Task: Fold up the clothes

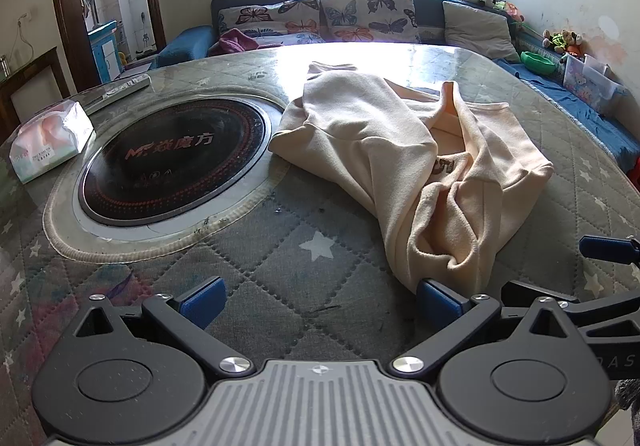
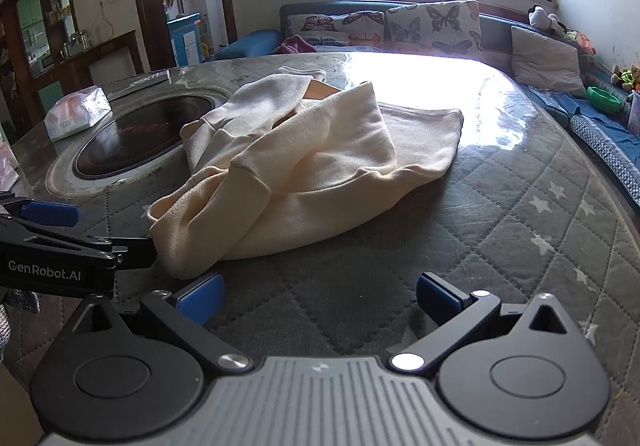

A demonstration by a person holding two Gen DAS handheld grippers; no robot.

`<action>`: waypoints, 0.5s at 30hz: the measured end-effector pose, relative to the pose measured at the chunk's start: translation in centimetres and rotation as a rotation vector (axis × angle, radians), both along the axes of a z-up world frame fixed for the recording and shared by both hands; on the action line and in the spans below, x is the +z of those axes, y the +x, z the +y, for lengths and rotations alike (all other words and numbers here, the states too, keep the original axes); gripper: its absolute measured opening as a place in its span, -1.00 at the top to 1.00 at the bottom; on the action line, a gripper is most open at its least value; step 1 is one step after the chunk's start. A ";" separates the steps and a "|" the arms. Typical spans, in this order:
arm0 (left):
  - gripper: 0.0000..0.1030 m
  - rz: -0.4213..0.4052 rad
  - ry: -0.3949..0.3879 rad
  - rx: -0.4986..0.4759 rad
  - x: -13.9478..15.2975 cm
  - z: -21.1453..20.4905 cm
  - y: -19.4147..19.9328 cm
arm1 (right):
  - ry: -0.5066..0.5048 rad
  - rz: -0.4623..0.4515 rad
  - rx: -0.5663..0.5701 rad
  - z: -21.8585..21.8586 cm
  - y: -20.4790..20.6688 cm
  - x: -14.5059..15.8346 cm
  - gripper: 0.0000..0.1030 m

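A cream sweatshirt (image 1: 416, 150) lies crumpled on the round table, a sleeve end reaching toward me; it also shows in the right wrist view (image 2: 304, 166). My left gripper (image 1: 318, 304) is open and empty, its right blue pad just short of the garment's near edge. My right gripper (image 2: 320, 298) is open and empty, in front of the garment's near hem. The left gripper also appears at the left edge of the right wrist view (image 2: 56, 242), close to the sleeve cuff. Part of the right gripper shows at the right edge of the left wrist view (image 1: 608, 250).
The quilted star-pattern table cover (image 1: 304, 246) surrounds a black round cooktop (image 1: 172, 162). A tissue pack (image 1: 50, 140) and a remote (image 1: 120, 90) lie at the left. A sofa with butterfly cushions (image 1: 360, 12) stands behind the table.
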State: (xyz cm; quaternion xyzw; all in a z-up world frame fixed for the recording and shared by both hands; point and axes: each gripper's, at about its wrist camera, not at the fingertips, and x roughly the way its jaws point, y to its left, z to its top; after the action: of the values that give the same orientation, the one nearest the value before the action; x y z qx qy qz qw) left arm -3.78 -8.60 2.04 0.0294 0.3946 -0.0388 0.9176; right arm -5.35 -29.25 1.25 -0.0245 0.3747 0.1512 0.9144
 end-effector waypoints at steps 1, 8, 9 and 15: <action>-1.00 0.000 0.000 0.000 0.0 0.0 0.0 | -0.001 -0.001 0.000 0.0 0.0 0.0 -1.00; -1.00 0.007 -0.001 0.001 -0.1 0.0 0.2 | -0.001 0.003 -0.001 0.0 0.2 -0.1 -1.00; -1.00 0.008 -0.001 0.001 -0.1 0.0 0.2 | -0.001 0.004 -0.001 0.0 0.2 -0.1 -1.00; -1.00 0.014 -0.001 0.001 -0.2 0.1 0.4 | -0.002 0.008 -0.001 0.1 0.2 -0.1 -1.00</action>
State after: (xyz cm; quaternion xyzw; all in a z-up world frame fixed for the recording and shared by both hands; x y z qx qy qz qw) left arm -3.36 -8.47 1.88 0.0283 0.4008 -0.0390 0.9149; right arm -5.10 -29.12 1.11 -0.0244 0.3783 0.1505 0.9131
